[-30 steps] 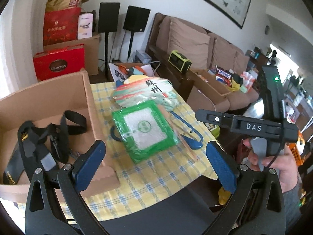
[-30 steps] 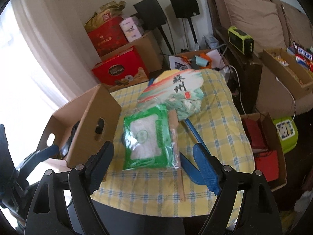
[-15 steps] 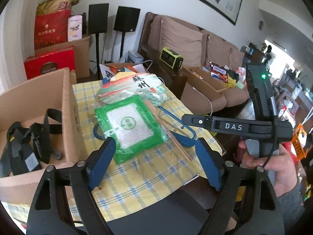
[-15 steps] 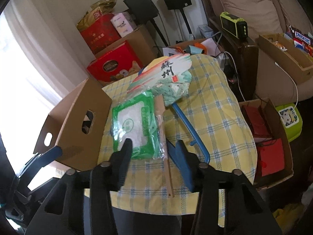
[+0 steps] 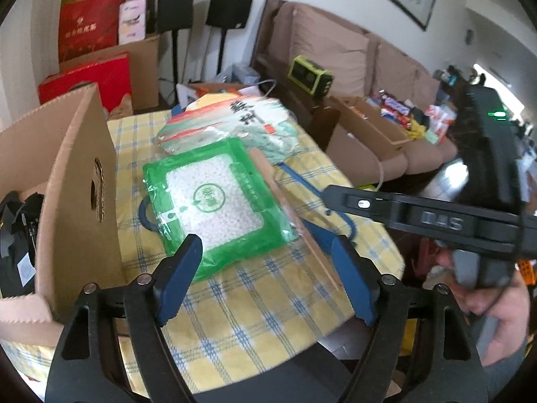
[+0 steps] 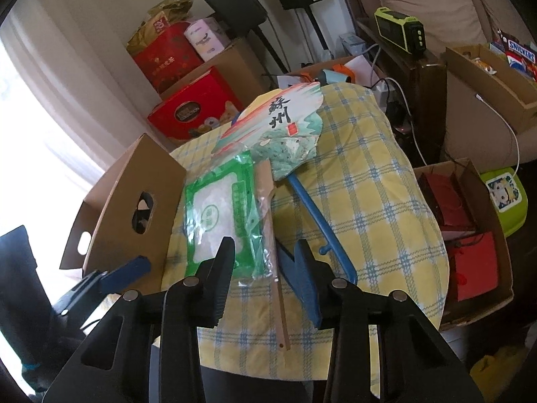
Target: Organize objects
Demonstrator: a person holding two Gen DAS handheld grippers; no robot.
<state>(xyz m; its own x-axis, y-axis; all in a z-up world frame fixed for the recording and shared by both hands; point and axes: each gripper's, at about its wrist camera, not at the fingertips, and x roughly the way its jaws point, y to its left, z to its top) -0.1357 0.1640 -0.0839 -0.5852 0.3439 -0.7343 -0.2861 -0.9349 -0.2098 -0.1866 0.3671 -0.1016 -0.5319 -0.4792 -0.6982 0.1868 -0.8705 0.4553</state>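
A green packet [image 5: 214,201] in clear plastic lies on the yellow checked tablecloth [image 5: 261,315]. A painted hand fan [image 5: 235,124] with a wooden stick lies beside and behind it, over a blue hanger [image 5: 315,194]. My left gripper [image 5: 265,262] is open above the packet's near edge. My right gripper [image 6: 265,262] is partly closed with a gap between its jaws, just above the packet [image 6: 221,215] and the fan's wooden stick [image 6: 273,245]. It holds nothing. The fan [image 6: 285,127] and the hanger [image 6: 319,221] also show in the right wrist view.
An open cardboard box [image 5: 77,194] with a black strap [image 5: 16,215] inside stands at the table's left. Red gift boxes [image 6: 191,110], speakers and a sofa [image 5: 335,57] lie behind. Boxes with red bags [image 6: 466,228] sit on the floor at the right.
Both grippers have moved closer to the green packet. My right gripper's jaws have narrowed from wide open to a small gap. My left gripper has swung right, away from the box.
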